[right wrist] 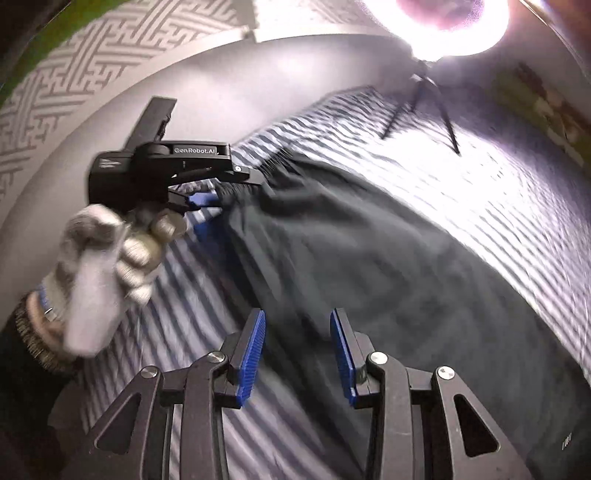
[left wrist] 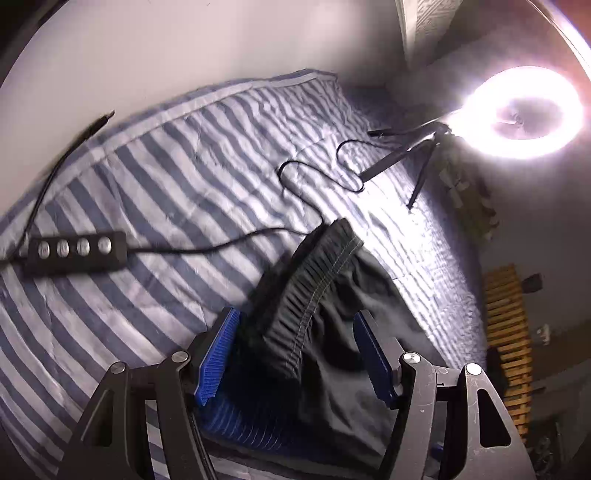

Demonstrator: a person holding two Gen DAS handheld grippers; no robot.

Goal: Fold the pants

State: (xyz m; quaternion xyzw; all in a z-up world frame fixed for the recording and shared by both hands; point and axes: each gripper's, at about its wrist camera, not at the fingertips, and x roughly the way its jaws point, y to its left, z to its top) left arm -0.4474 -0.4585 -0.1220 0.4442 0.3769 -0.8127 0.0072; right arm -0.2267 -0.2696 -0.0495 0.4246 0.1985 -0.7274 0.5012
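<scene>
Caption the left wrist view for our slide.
Left gripper open around the black pants' waistband on a striped quilt.

Surface: striped bedcover (left wrist: 155, 177) lying spread out.
On it: dark pants (right wrist: 369, 258), ring-light tripod (left wrist: 417, 155), cable remote (left wrist: 74, 251) resting.

the left wrist view looks steeply down past its own fingers, close over the pants (left wrist: 325, 302) on the striped bedspread (left wrist: 147, 177). the right wrist view, also close and tilted down, faces across the same pants toward the ring light (right wrist: 436, 26), which both views share.
</scene>
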